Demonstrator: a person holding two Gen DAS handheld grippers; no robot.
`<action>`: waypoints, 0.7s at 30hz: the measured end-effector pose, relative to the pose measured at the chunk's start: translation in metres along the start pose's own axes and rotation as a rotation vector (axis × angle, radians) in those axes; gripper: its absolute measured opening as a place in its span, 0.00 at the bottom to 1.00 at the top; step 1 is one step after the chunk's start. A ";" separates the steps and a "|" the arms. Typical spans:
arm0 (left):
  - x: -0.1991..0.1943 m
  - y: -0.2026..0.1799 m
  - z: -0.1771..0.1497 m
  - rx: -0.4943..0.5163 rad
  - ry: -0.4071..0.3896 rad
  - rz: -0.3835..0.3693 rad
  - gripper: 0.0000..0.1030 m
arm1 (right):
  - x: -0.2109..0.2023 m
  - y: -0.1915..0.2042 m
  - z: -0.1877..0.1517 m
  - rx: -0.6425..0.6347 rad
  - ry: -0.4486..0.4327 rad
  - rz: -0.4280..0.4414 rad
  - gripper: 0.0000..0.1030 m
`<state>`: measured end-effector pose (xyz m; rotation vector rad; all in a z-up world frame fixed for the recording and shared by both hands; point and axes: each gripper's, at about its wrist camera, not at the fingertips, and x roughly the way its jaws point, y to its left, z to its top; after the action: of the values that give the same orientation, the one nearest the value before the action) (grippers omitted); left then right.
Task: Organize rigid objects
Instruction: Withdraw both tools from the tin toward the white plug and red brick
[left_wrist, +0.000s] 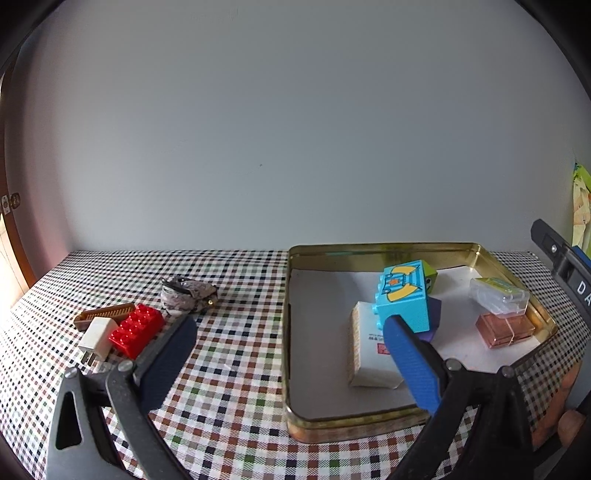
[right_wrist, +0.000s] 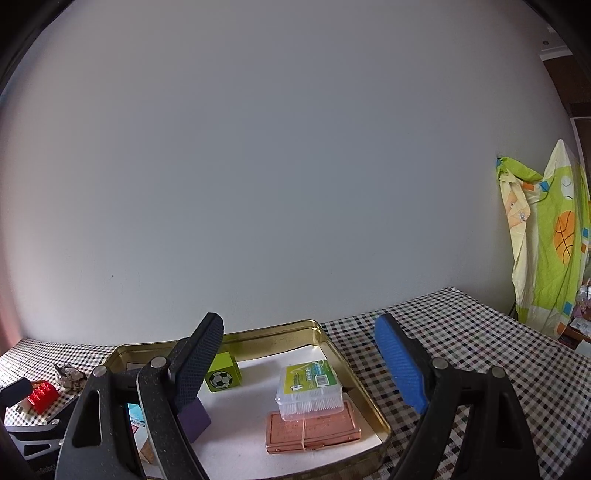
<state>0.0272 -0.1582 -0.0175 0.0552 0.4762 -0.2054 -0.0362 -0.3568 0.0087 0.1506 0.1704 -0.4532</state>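
Both claws stood wide apart, grasping nothing: the left gripper (left_wrist: 291, 328) above the checked cloth (left_wrist: 229, 369), the right gripper (right_wrist: 299, 328) over the gold tin (right_wrist: 369, 402).

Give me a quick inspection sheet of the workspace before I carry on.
Surface: checkered tablecloth.
Job's things: gold tin holds cyan block, green football block, purple block, white box, clear case on copper case. Outside it: red brick, white charger, brown comb, patterned pouch.
Clutter: nothing seen.
Grippers: left gripper and right gripper open, empty.
Cables: nothing seen.
Surroundings: plain wall, printed cloth.
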 end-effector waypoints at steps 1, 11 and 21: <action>0.000 0.001 0.000 -0.003 0.002 0.000 0.99 | -0.001 -0.001 -0.001 0.004 0.002 -0.001 0.83; -0.003 0.012 -0.003 -0.011 0.014 0.003 0.99 | -0.012 0.003 -0.005 0.022 0.016 -0.003 0.83; -0.005 0.029 -0.006 -0.029 0.024 0.014 0.99 | -0.028 0.015 -0.009 0.005 0.014 0.016 0.83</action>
<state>0.0261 -0.1285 -0.0200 0.0324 0.5021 -0.1847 -0.0554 -0.3297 0.0066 0.1600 0.1817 -0.4367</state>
